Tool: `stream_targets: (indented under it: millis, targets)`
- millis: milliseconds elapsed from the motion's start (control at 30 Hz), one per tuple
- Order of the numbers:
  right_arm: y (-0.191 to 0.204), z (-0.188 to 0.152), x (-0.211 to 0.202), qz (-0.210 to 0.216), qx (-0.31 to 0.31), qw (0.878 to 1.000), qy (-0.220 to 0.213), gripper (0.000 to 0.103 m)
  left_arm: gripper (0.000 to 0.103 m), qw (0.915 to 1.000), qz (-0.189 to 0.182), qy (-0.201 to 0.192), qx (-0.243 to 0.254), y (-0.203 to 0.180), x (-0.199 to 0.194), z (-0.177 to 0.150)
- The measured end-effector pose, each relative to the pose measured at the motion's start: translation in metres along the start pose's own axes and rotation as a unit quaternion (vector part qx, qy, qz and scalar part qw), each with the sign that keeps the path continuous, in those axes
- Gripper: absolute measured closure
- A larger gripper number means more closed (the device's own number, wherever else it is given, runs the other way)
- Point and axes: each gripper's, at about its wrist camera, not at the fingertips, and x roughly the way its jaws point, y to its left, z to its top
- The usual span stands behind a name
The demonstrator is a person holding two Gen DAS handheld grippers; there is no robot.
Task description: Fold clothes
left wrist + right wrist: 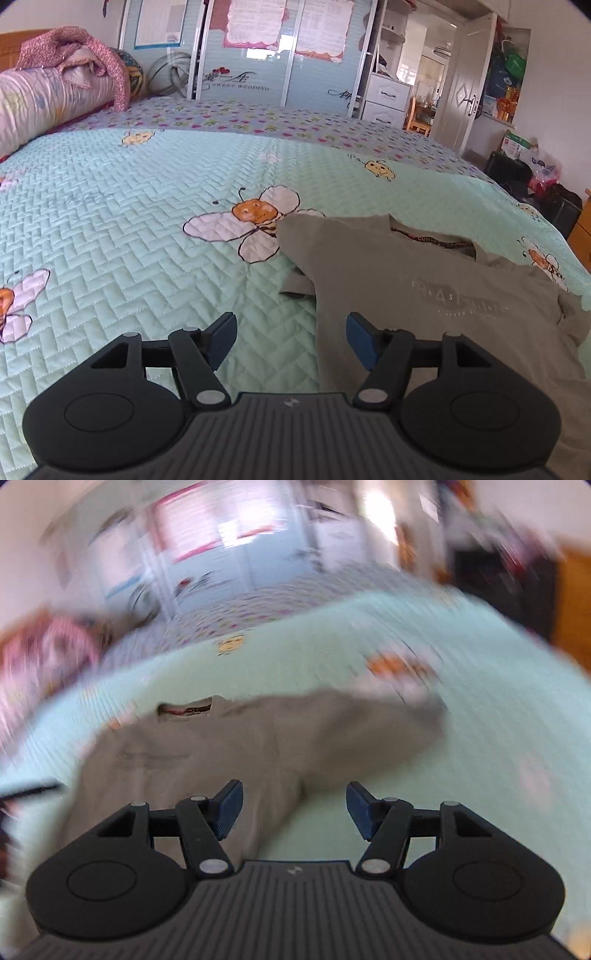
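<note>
A grey-brown cotton T-shirt (424,295) lies spread on a mint-green quilted bedspread printed with cartoon bees (129,221), collar end away from the camera, pale lettering across the chest. In the left wrist view the shirt sits to the right of centre; one sleeve points toward a large bee print (255,221) and touches its wing.

The left gripper (291,341) hangs just above the shirt's left edge. Jaws stand well apart, nothing between the blue pads; one pad is over the bare bedspread, the other over the shirt cloth (contact with the fabric cannot be told).

The right gripper (294,810) is seen in a heavily blurred view. Jaws well apart too, nothing gripped; the left pad is over shirt fabric, the right over green bedspread (498,738). The T-shirt (258,746) fills the middle of that view, its dark neck opening at upper left.

Background in the left view: a rolled pink floral quilt (48,99) at the left of the bed, a pale blue sliding-door wardrobe with pink-bordered posters (258,55), a white open door (469,88) at the right.
</note>
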Motion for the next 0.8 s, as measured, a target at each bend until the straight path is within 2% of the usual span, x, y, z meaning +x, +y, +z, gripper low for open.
stream_targets:
  millis: [67,133,167,267,500,600,700,733,767,800]
  targets:
    - [0.01,0.022,0.04,-0.009,-0.056,0.998,-0.007,0.04,0.035,0.9997,0.009,-0.006,0.024,-0.003,0.001,-0.002]
    - [0.004,0.042,0.071,-0.011,-0.084,0.996,-0.022,0.04,0.035,0.9996,0.007,-0.007,0.026,-0.002,0.004,-0.004]
    - [0.004,0.048,0.082,0.002,-0.098,0.995,-0.028,0.04,0.035,0.9997,0.004,-0.008,0.023,-0.001,0.005,-0.005]
    - [0.008,0.07,0.118,0.023,-0.145,0.989,-0.009,0.04,0.035,0.9996,-0.013,-0.014,-0.019,0.002,0.005,-0.007]
    - [0.005,0.076,0.167,0.061,-0.157,0.985,0.042,0.039,0.034,0.9984,-0.035,-0.044,0.002,-0.017,0.003,-0.012]
    - [-0.001,0.07,0.187,0.103,-0.146,0.981,0.08,0.039,0.034,0.9984,-0.039,-0.038,-0.014,-0.015,0.009,-0.017]
    - [0.002,0.067,0.184,0.118,-0.151,0.978,0.085,0.04,0.034,0.9981,-0.04,-0.039,-0.025,-0.012,0.013,-0.024]
    - [0.003,0.069,0.182,0.12,-0.151,0.977,0.09,0.051,0.034,0.9978,-0.042,-0.041,-0.03,-0.01,0.014,-0.026]
    - [0.005,0.07,0.18,0.122,-0.154,0.976,0.091,0.079,0.034,0.9974,-0.045,-0.043,-0.036,-0.008,0.015,-0.028]
    - [0.009,0.071,0.178,0.127,-0.156,0.975,0.093,0.097,0.034,0.9968,-0.048,-0.046,-0.045,-0.005,0.015,-0.029]
